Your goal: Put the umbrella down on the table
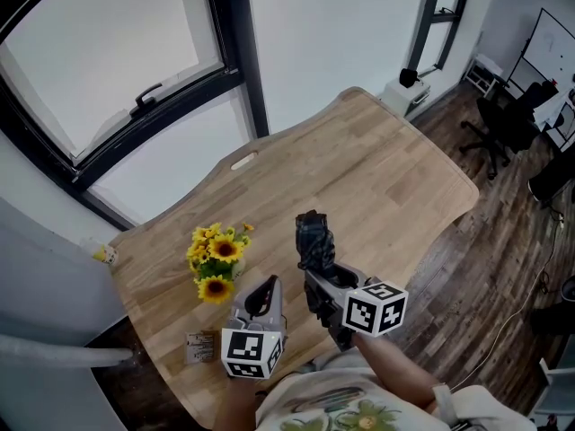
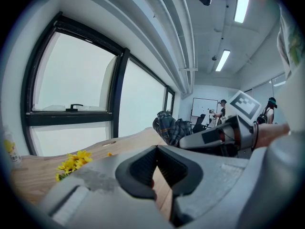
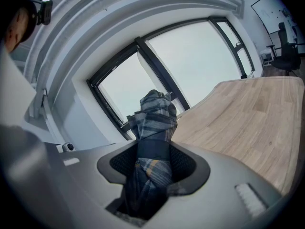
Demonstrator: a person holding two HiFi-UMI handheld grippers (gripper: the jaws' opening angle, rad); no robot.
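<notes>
Right gripper (image 3: 153, 162) was clamped on the folded umbrella (image 3: 155, 116), which stuck out past its fingertips above the table (image 1: 377, 164), left gripper (image 2: 157, 168) slightly open, empty; letting go this high could bounce it off the edge.

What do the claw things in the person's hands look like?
Both are grey plastic. The left claw and the right claw each have black textured pads inside. Each also carries a white cube printed with black square markers: the left cube and the right cube. The person wears a pale shirt with a flower print.
</notes>
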